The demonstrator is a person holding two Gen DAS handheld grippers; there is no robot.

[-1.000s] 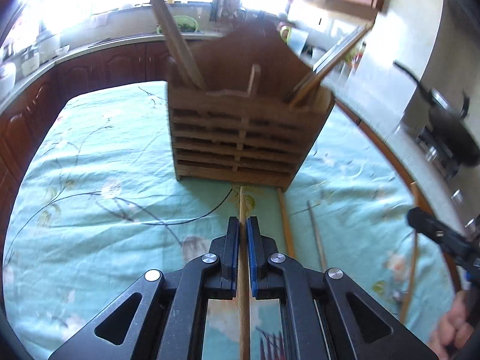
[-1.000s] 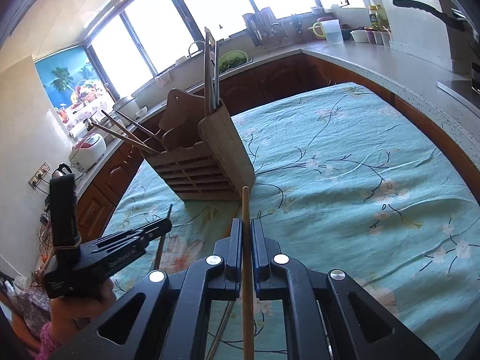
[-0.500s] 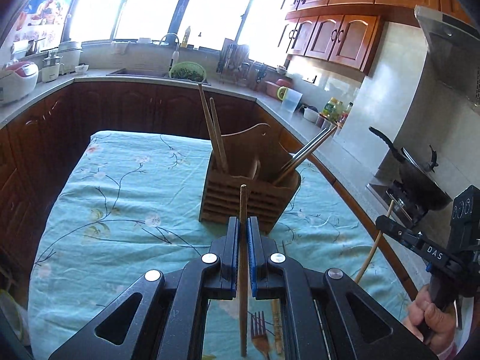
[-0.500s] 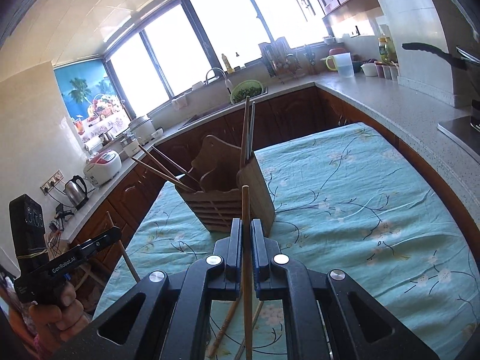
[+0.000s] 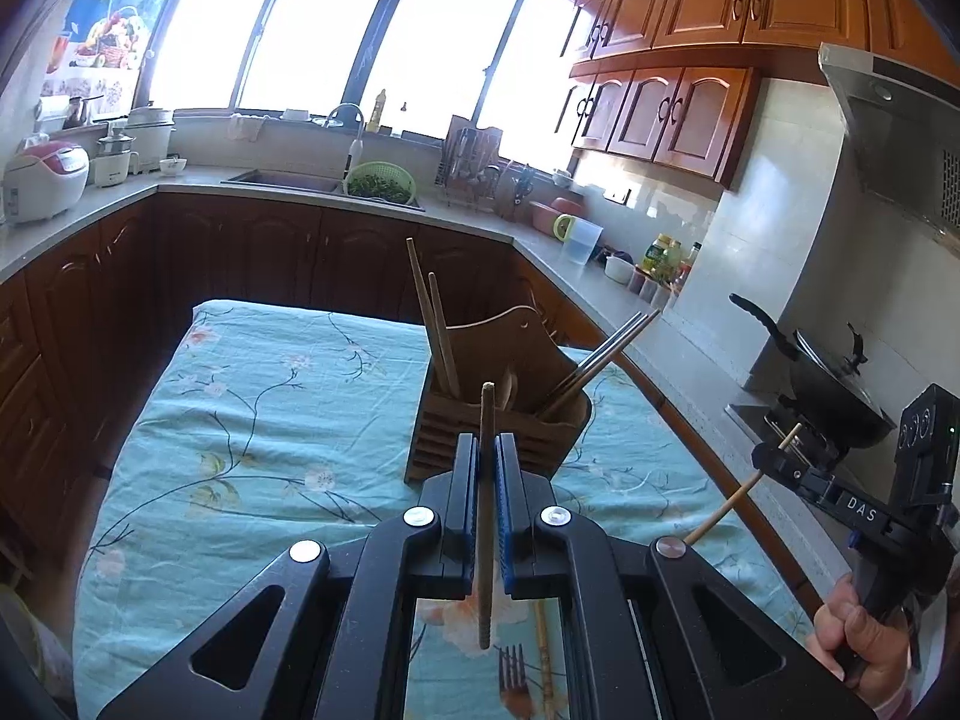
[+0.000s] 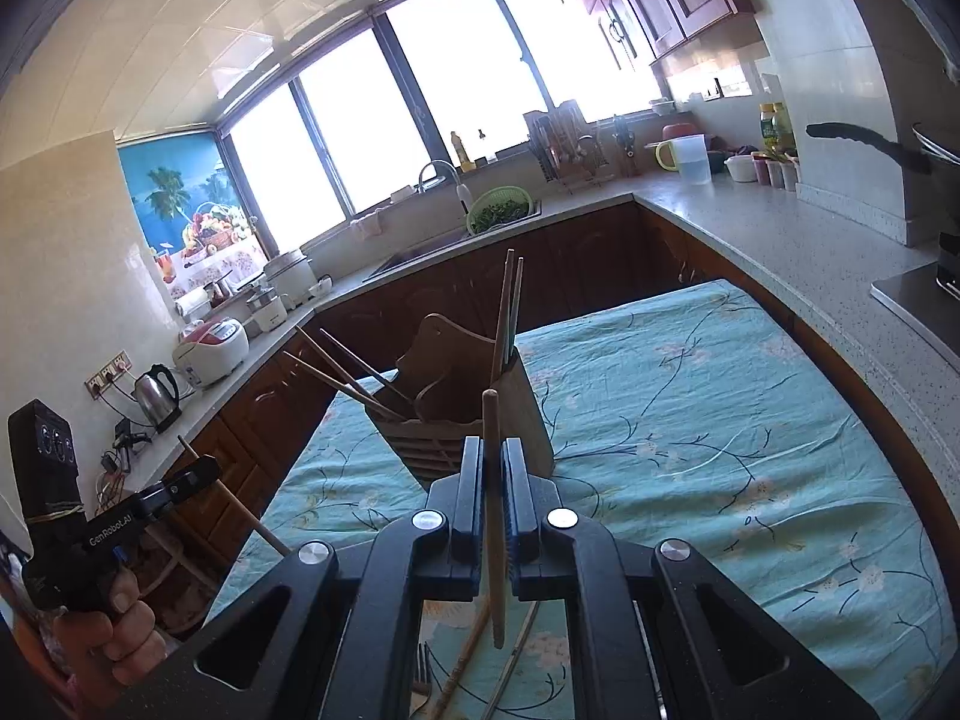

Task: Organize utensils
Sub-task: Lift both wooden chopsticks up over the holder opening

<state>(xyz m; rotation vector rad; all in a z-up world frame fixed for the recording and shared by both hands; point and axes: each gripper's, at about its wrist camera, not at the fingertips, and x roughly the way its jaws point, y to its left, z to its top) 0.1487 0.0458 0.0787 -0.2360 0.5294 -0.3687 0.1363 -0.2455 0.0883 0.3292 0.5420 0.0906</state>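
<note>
Left wrist view: the left gripper (image 5: 486, 462) is pinched on 1 wooden chopstick (image 5: 485, 516), its jaws pressed against the stick, which stands nearly upright between them. Just beyond the stick's upper tip sits the wooden utensil holder (image 5: 498, 414) on the floral tablecloth (image 5: 252, 420). In the holder, 2 wooden chopsticks (image 5: 433, 330) lean left and 2 darker chopsticks (image 5: 606, 354) lean right. On the cloth in front of the holder, below the gripper, lie a fork (image 5: 515, 681) and another chopstick (image 5: 545, 660). To the right of the holder, well apart from it, the right gripper (image 5: 774, 463) pinches a pale chopstick (image 5: 741, 492), with a hand (image 5: 864, 636) on its grip.

Right wrist view: the right gripper (image 6: 493, 468) is clamped on 1 pale chopstick (image 6: 493, 510), held upright, its top overlapping the holder (image 6: 468, 414) behind it. The holder carries 2 upright sticks (image 6: 509, 312) at its right corner and several slanted sticks (image 6: 342, 372) at its left. In front of the holder, under the gripper, loose chopsticks (image 6: 462, 660) and fork tines (image 6: 420, 669) lie on the cloth (image 6: 690, 420). Left of the holder, well apart, the left gripper (image 6: 201, 475) pinches its chopstick (image 6: 240, 504), gripped by a hand (image 6: 114, 630).
</note>
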